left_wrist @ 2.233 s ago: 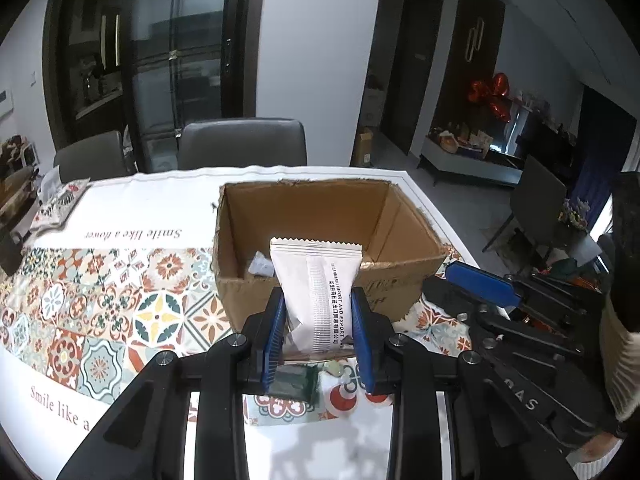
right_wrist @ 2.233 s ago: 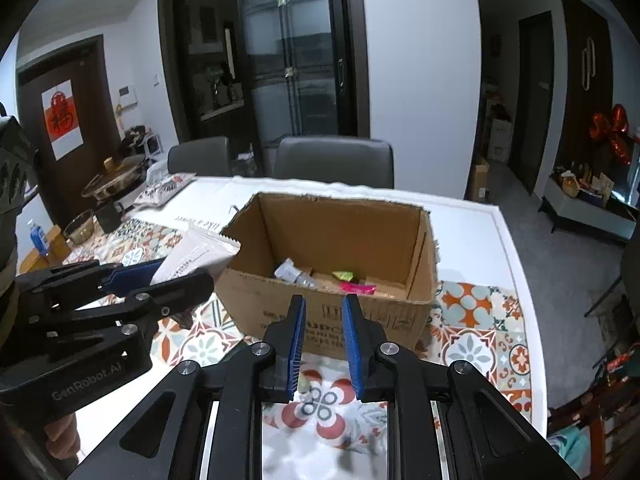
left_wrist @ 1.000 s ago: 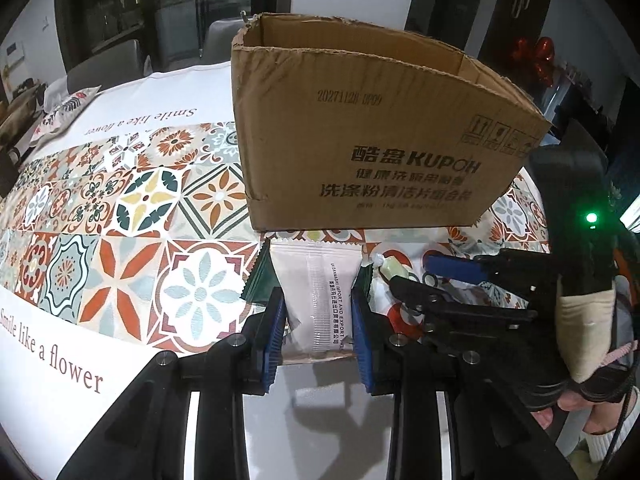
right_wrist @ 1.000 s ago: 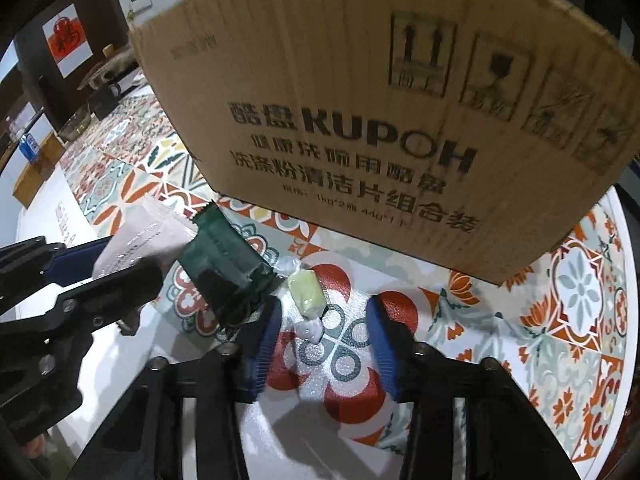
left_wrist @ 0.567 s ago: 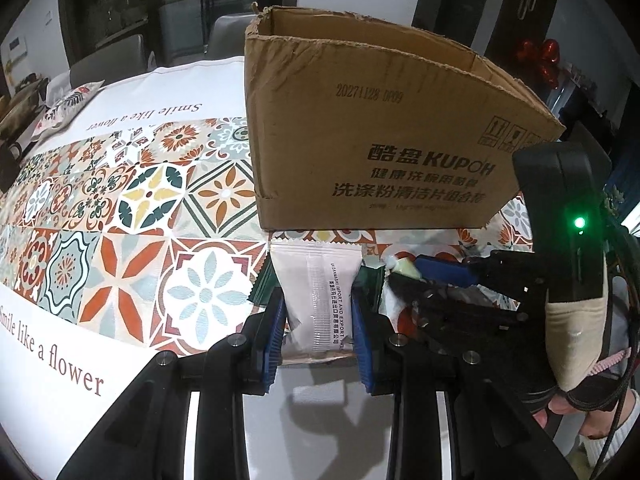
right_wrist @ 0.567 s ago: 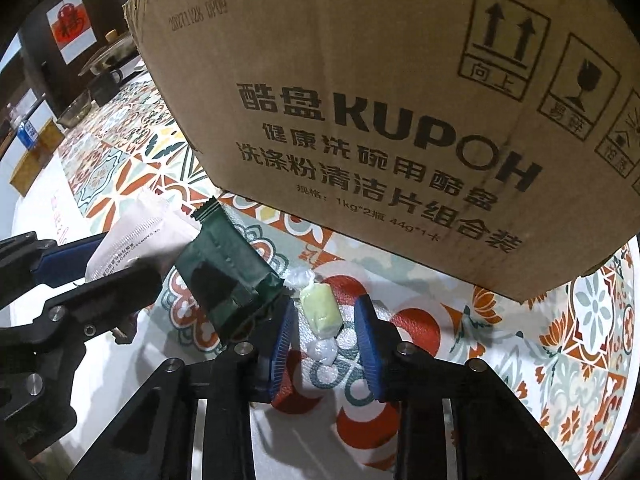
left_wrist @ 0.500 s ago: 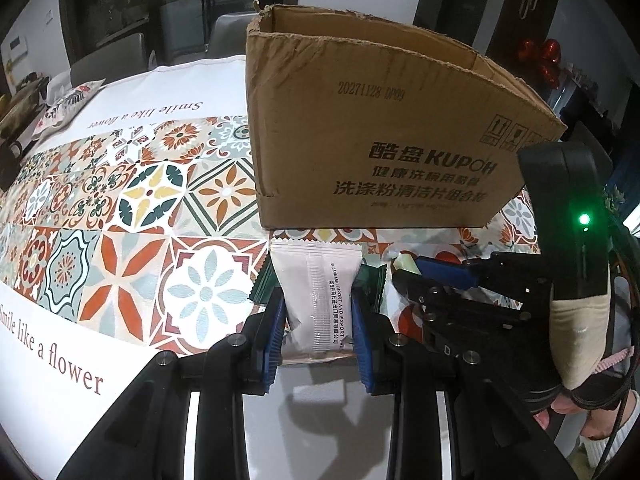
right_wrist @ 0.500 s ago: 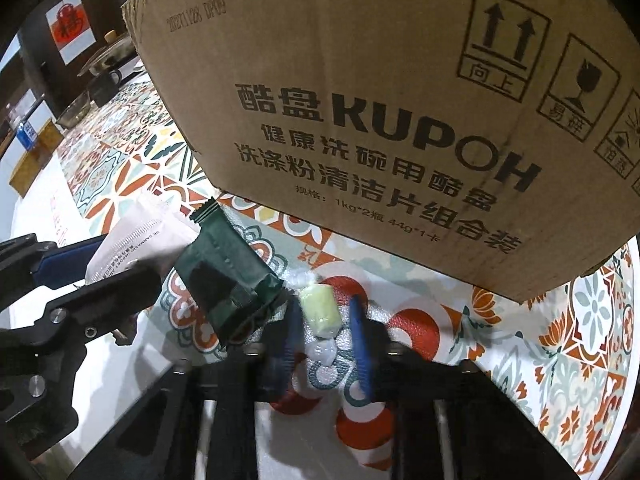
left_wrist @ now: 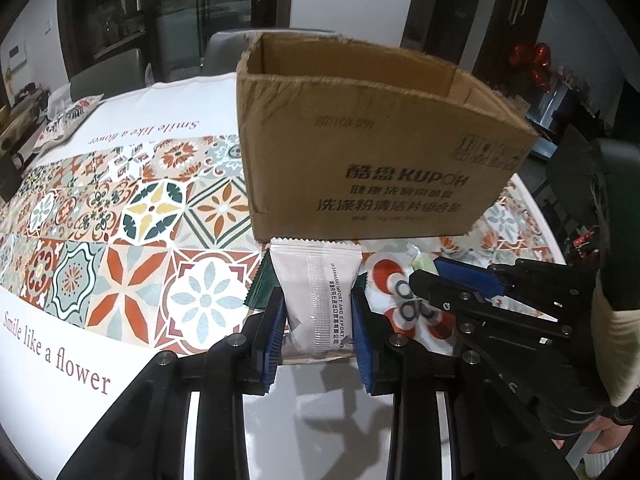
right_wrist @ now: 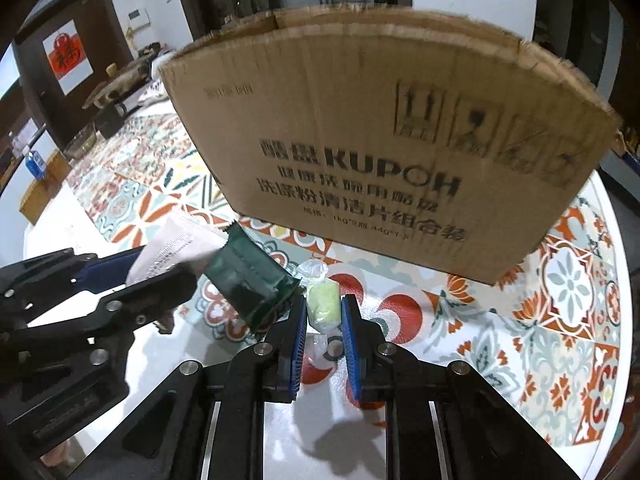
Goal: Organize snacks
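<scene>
My left gripper [left_wrist: 318, 312] is shut on a white snack packet [left_wrist: 316, 292], held upright just in front of the cardboard box [left_wrist: 372, 160]. My right gripper [right_wrist: 323, 310] is shut on a pale green wrapped candy [right_wrist: 323, 302], lifted slightly above the tablecloth, in front of the box [right_wrist: 380, 140]. A dark green packet [right_wrist: 248, 284] lies on the table between the two grippers, touching the right gripper's left finger; its edge shows behind the white packet in the left wrist view [left_wrist: 262, 284]. The right gripper [left_wrist: 436, 276] shows in the left wrist view; the left gripper [right_wrist: 160, 264] shows in the right wrist view.
The box stands on a round table with a patterned tile cloth [left_wrist: 120, 220]. Chairs [left_wrist: 108, 72] stand behind the table. A patterned packet [left_wrist: 66, 118] lies at the table's far left. A small bottle [right_wrist: 34, 164] and bowls stand on a side surface at left.
My right gripper closed on the green candy and rose a little from the cloth. Both grippers have lifted, so the box top edge shows lower. The left gripper still holds the white packet.
</scene>
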Demonstrator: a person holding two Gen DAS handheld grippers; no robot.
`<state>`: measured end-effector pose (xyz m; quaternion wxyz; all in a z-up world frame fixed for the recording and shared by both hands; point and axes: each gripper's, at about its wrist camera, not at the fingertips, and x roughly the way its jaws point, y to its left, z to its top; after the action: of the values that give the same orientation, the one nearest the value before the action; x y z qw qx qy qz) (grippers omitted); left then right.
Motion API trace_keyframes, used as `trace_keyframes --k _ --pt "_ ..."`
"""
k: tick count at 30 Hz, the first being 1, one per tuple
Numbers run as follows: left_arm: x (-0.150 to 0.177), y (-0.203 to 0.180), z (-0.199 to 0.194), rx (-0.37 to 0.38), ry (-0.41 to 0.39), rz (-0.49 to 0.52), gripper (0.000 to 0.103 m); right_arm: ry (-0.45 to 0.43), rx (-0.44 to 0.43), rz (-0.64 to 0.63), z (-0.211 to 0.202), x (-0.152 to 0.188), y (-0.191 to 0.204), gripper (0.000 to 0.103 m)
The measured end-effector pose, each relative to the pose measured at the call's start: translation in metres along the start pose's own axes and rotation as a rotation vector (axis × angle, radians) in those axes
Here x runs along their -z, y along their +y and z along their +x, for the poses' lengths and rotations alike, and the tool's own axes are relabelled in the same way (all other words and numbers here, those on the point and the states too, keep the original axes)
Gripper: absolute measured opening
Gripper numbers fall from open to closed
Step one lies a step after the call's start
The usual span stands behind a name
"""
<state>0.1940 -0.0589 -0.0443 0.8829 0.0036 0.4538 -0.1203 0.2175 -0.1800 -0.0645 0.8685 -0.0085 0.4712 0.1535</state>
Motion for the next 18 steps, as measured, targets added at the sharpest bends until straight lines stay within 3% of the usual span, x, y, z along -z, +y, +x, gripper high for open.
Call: trace_keyframes --k 18 --pt "-0.034 -0.012 -0.070 0.043 -0.168 0.034 0.031 -0.236 0.034 -0.003 -0.102 -0.017 0.013 0.019"
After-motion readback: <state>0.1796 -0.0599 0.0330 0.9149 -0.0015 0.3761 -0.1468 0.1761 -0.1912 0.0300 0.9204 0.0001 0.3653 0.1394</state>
